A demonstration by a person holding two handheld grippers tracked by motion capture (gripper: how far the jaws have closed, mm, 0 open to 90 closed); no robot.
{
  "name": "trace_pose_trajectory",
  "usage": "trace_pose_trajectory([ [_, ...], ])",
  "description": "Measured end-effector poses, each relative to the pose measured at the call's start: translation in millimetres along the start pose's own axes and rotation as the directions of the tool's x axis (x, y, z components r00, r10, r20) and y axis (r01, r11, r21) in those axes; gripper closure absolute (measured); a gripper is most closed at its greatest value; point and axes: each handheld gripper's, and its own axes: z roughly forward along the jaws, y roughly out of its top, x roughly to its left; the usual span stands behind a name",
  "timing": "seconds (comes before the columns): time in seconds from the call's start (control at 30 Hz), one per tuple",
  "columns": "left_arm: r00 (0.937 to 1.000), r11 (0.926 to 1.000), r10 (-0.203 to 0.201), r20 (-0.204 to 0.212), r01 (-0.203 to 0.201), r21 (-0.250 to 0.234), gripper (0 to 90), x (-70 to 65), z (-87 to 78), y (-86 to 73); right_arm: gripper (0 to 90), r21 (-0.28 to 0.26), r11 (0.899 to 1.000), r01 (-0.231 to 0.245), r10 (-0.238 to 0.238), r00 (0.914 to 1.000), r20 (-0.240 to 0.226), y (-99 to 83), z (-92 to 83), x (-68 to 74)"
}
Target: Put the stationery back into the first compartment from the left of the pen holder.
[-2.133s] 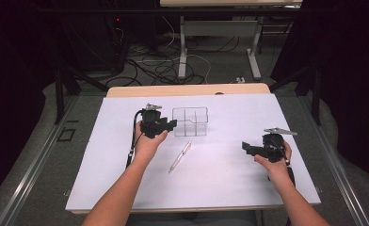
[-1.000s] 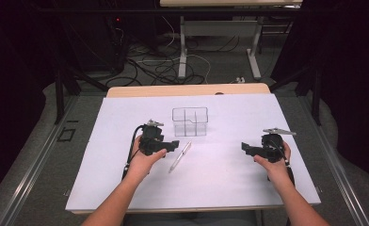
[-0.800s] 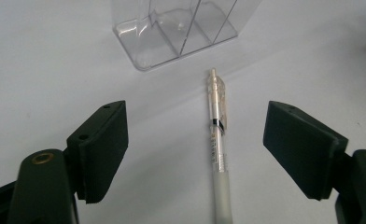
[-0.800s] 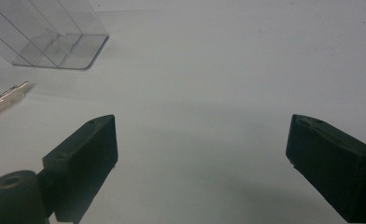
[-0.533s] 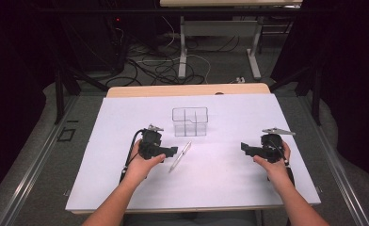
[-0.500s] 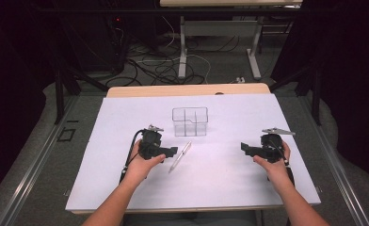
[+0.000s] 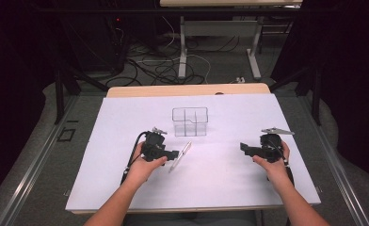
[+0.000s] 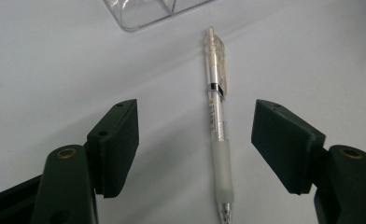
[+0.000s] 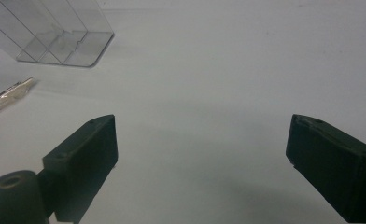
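A clear pen with a frosted grip point(image 7: 180, 156) lies on the white sheet point(image 7: 102, 188), just in front of a clear divided box point(image 7: 190, 121). My left gripper point(image 7: 172, 154) is low beside the pen. In the left gripper view the pen point(image 8: 217, 135) lies lengthwise between the two pads point(image 8: 120, 144); the jaws have just been closing but stand apart from it, so the left gripper point(image 8: 197, 147) is open. My right gripper point(image 7: 244, 148) rests at the right, pointing left. In its own view the right gripper point(image 9: 200, 158) is open over bare sheet, with the box point(image 9: 55, 37) and the pen's end point(image 9: 8, 98) at far left.
The white sheet covers a wooden table whose far edge point(image 7: 187, 89) shows behind the box. Beyond it are table legs and cables on the floor point(image 7: 173, 66). Metal rails run along both sides of the table.
My left gripper has come back from beside the clear box toward the person and now straddles the pen. The right gripper has kept still.
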Motion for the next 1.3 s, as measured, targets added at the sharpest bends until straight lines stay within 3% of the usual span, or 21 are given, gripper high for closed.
trace_pose_trajectory([
  [0.23,1.0,0.9981,-0.001,0.001,0.001,0.061,41.1,-2.9,6.2,-3.4,8.3,-0.001,1.0,0.002,-0.002,1.0,0.0,0.1,-1.0,-0.4],
  [0.33,0.9995,0.997,0.032,0.005,-0.032,0.071,45.2,-5.3,9.1,-3.9,8.4,0.003,1.0,0.002,-0.002,1.0,0.0,-0.7,-0.5,-0.6],
  [0.5,0.9994,0.9938,0.032,0.011,-0.033,0.106,50.9,-9.3,12.4,-4.0,8.4,0.004,1.0,-0.002,0.002,1.0,-0.001,-1.1,-1.1,-0.8],
  [0.57,0.9998,0.9931,0.001,0.022,-0.003,0.117,53.7,-11.3,13.9,-4.6,8.4,0.003,1.0,0.003,-0.003,1.0,0.002,-1.4,-0.6,-1.7],
  [0.63,0.9996,0.9909,0.011,0.024,-0.014,0.134,56.2,-11.2,14.2,-4.3,8.4,0.006,1.0,0.001,-0.001,1.0,0.002,-1.5,-0.7,-1.6],
  [0.8,0.999,0.9873,-0.02,0.04,0.014,0.158,61.6,-14.1,16.1,-5.0,8.4,0.01,1.0,-0.003,0.003,1.0,0.0,-1.6,-0.8,-0.6],
  [0.93,0.9987,0.984,-0.014,0.048,0.005,0.178,65.4,-15.0,19.0,-6.1,8.4,0.012,1.0,0.004,-0.004,1.0,-0.004,-1.5,-0.6,-0.4],
  [1.3,1.0,0.9809,0.001,0.005,-0.002,0.195,75.3,-18.5,20.0,-6.1,8.4,0.014,1.0,0.005,-0.004,1.0,-0.005,-1.5,1.0,0.4],
])
